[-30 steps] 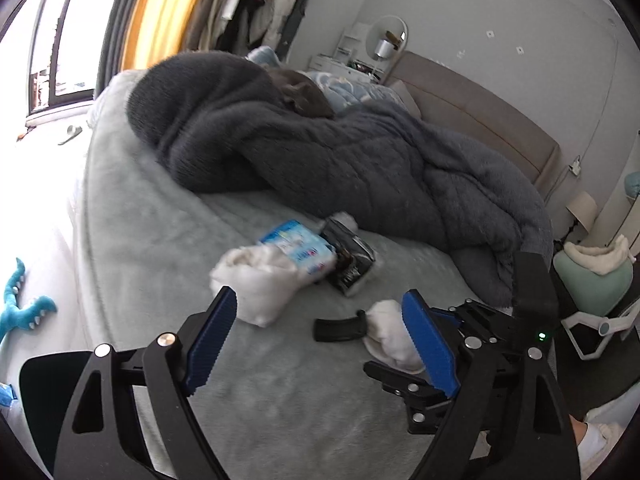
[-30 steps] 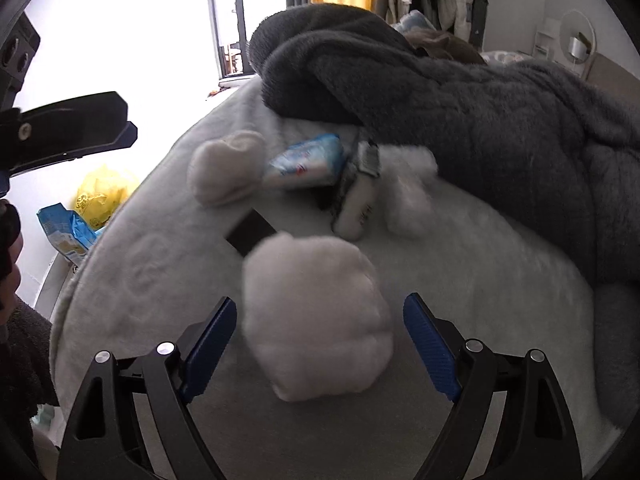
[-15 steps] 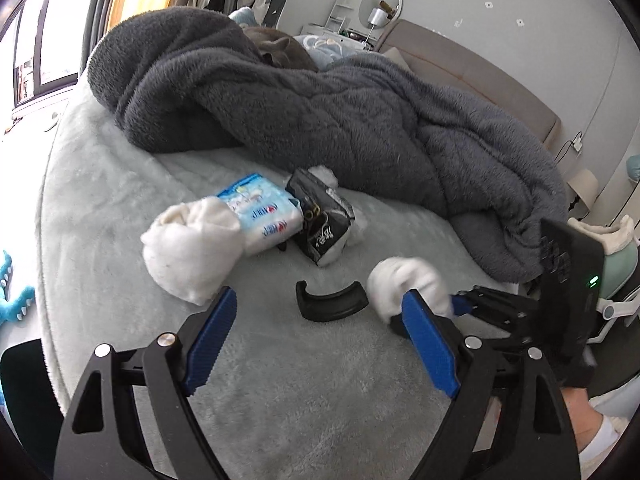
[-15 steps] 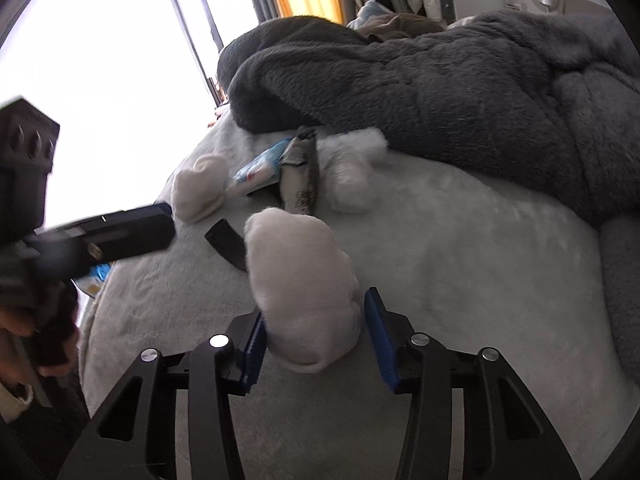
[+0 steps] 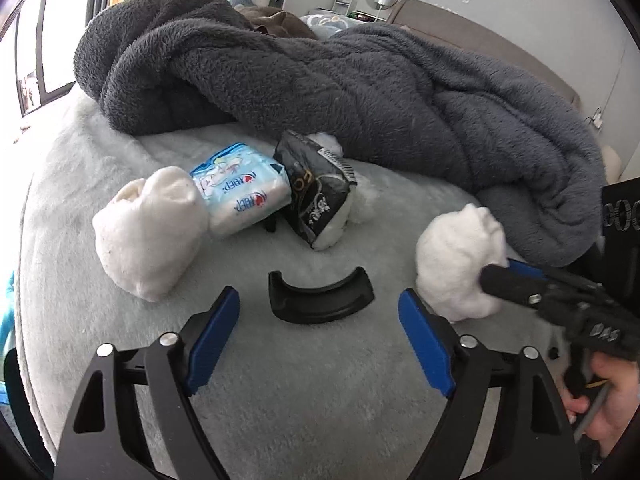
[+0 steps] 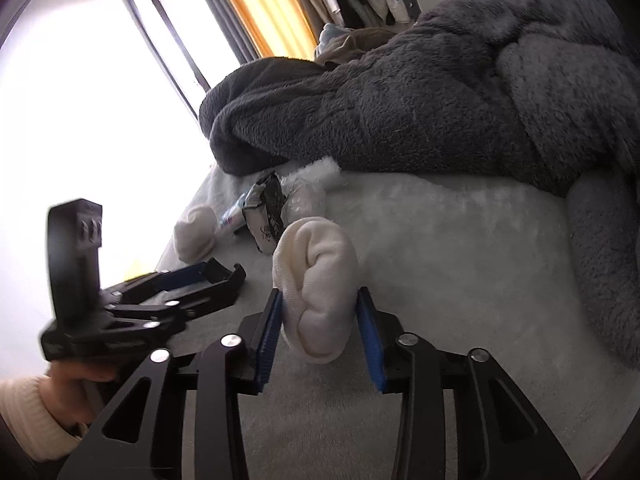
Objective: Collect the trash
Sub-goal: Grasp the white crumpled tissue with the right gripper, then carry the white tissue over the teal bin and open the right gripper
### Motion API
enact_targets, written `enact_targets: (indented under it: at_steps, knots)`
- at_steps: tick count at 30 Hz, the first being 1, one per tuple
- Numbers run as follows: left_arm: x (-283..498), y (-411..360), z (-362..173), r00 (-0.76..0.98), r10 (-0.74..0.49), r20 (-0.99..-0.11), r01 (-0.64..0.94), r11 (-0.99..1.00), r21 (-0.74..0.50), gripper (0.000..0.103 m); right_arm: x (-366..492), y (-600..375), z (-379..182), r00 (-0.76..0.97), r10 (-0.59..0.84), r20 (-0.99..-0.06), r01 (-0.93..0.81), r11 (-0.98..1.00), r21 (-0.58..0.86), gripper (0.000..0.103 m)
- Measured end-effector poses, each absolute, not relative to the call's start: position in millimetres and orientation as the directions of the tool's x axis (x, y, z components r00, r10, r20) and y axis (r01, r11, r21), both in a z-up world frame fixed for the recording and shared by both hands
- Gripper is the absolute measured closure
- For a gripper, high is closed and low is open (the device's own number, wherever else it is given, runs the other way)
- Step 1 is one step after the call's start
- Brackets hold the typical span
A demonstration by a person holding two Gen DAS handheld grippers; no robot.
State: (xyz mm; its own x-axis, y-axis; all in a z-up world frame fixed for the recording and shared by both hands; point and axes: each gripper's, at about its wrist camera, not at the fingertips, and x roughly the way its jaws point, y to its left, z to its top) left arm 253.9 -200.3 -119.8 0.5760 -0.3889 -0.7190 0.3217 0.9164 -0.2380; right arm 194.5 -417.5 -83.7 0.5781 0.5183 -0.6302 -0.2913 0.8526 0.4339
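A: How are the tongs set?

B: The right gripper (image 6: 320, 334) is clamped on a white wad (image 6: 316, 292); its jaws have just been closing, and the wad is pinched between both blue pads. The left gripper (image 5: 320, 332) stands wide, though its jaws have just been narrowed a little, and nothing is held. A black curved piece (image 5: 320, 296) lies on the bed (image 5: 300, 400) just ahead of its tips, between them.

A: What could go wrong?

B: The wad is soft and is gripped low on its body, so it could be squeezed out or left behind if the pinch is loosened on the lift. The curved piece lies flat on plush cover, so the pile could be caught by the tips, or the piece pushed forward. The two grippers are close, so a knock is possible.

A: And the count?

B: Two white wads are counted for certain: the held one and another wad (image 5: 148, 236), left of and beyond the left gripper. One blue packet (image 5: 240, 196), one black wrapper (image 5: 316, 200), one curved piece, and some white fluff (image 5: 360, 200) behind the wrapper are also seen. One grey blanket (image 5: 360, 92) lies beyond everything.
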Motion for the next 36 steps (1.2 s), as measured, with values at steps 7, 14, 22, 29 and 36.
enact_targets:
  at_steps: [7,14,22,29,36]
  knots:
    - [262.9,-207.4,-128.1,0.585,-0.333,-0.740,0.292,0.937,-0.191,0.041,196.4,-424.3,-88.1,0.559,0.559,-0.613,-0.277,0.822,0.497,0.072]
    - [262.5,-204.4,-124.4,0.594,-0.341,-0.729,0.304,0.934,-0.189,0.054,196.5,-418.2,-82.7,0.561,0.557,-0.612,-0.287,0.825,0.488,0.083]
    - [250.9,-193.6,-110.5,0.610,-0.381,-0.695,0.348,0.917,-0.196,0.055,200.0,-408.8,-65.0,0.591,0.553,-0.588,-0.300,0.827,0.476,0.083]
    - [243.7,-168.1,-97.4,0.631,-0.390,-0.671,0.352,0.914,-0.201,0.055,207.3,-388.7,-51.0,0.597,0.568,-0.566,-0.321,0.816,0.480,0.083]
    - [237.3,-131.6,-77.1,0.673,-0.403,-0.620,0.349,0.912,-0.214,0.055,216.3,-350.8,-32.4,0.597,0.592,-0.542,-0.371,0.802,0.468,0.083]
